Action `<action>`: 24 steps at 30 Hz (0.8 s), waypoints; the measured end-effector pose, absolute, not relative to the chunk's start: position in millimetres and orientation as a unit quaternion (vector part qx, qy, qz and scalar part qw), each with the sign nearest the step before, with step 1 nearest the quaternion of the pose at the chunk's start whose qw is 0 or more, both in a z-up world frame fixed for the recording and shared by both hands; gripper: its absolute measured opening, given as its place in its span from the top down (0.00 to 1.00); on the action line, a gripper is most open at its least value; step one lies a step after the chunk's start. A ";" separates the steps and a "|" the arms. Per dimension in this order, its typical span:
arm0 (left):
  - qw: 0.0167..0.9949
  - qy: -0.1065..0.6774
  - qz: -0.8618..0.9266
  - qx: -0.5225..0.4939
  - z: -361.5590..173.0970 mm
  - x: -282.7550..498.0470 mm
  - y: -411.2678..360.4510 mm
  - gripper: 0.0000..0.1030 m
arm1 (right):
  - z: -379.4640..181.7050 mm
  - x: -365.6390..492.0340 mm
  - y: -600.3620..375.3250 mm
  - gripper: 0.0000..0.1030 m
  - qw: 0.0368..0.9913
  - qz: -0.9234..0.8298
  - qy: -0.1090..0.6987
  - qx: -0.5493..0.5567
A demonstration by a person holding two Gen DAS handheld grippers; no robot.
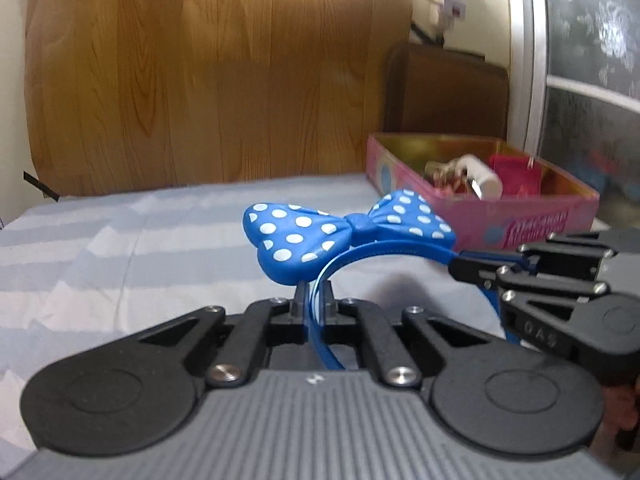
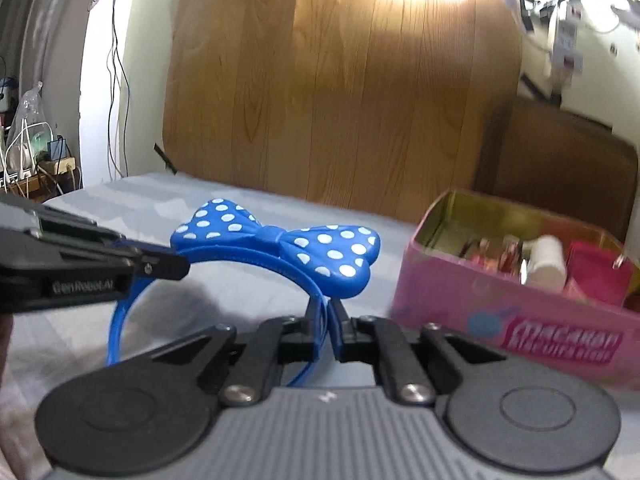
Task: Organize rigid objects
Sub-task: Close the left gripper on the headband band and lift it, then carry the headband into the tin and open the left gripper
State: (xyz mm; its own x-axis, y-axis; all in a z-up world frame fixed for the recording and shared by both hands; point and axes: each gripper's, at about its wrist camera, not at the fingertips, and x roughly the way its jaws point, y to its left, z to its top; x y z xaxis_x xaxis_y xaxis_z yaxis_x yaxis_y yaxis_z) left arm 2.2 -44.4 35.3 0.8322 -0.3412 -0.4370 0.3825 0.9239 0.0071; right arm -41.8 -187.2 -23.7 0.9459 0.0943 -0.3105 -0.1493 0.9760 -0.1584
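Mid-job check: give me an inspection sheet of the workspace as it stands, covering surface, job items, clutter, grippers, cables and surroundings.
Surface: pale grey-blue striped sheet, wrinkled.
Job's things: blue headband with white-dotted bow, held up off the sheet; open pink tin to its right.
Clutter: tin holds a white cylinder, a red item and small bits too blurred to name.
Grippers: left gripper shut on one side of the headband; right gripper shut on the other side.
Cables: wires and plugs at far left, off the sheet.
Surroundings: wood-grain panel behind, dark brown board behind the tin.
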 end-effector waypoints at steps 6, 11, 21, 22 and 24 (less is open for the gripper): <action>0.958 0.211 -0.190 0.046 38.5 2.4 -49.3 0.94 | -18.3 -44.0 -188.2 0.94 0.986 0.055 0.129 -0.095; 0.959 0.204 -0.191 0.042 41.7 5.4 -52.2 0.94 | -15.6 -43.3 -191.5 0.94 0.987 0.050 0.118 -0.095; 0.961 0.169 -0.216 0.040 73.7 32.8 -99.2 0.94 | 11.3 -27.9 -219.4 0.93 0.991 -0.003 0.062 -0.119; 0.960 0.165 -0.222 0.040 78.1 38.3 -110.6 0.94 | 15.1 -24.8 -226.2 0.93 0.991 -0.014 0.056 -0.121; 0.958 0.162 -0.235 0.039 84.5 48.2 -133.1 0.94 | 21.7 -17.7 -241.5 0.93 0.990 -0.037 0.045 -0.126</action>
State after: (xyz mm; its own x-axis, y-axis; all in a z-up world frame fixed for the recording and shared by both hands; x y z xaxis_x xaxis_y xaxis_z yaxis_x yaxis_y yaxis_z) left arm 48.2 -133.1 84.5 0.8376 -0.4367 -0.3281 0.4620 0.8869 -0.0008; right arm -17.7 -241.5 21.7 0.9931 -0.0851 -0.0805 0.0622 0.9654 -0.2533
